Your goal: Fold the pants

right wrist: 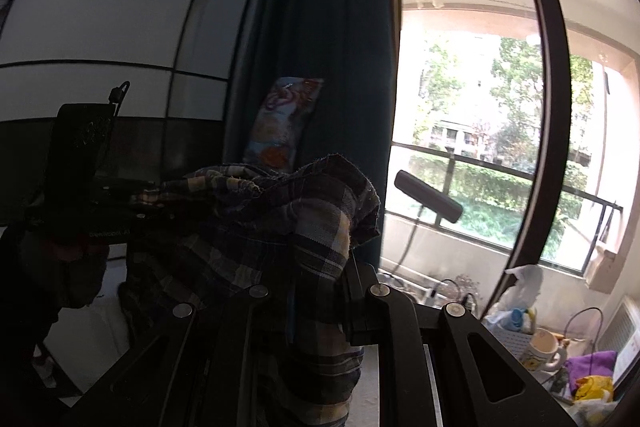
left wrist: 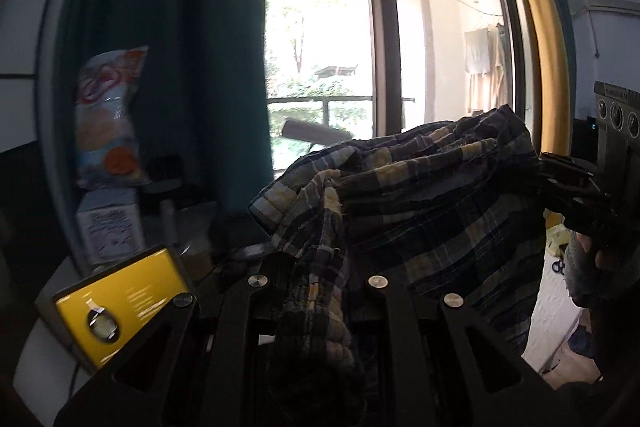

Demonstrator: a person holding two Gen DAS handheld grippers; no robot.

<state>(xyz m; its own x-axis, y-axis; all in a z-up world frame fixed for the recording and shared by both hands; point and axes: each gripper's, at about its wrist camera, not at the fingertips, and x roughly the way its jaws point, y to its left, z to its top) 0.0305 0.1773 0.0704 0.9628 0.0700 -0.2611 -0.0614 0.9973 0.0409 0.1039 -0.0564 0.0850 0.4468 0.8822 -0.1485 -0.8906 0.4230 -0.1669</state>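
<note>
Plaid pants: held aloft before the window, slung between two claws, likely to shake the cloth flat for folding. Left gripper: clamped on bunched fabric. Right gripper: likewise clamped on the pants' other end.

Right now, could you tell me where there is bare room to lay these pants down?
Only the white surface right of the hanging plaid pants looks bare. Crowded: yellow box and cartons at left, and mug and clutter under the window.
</note>
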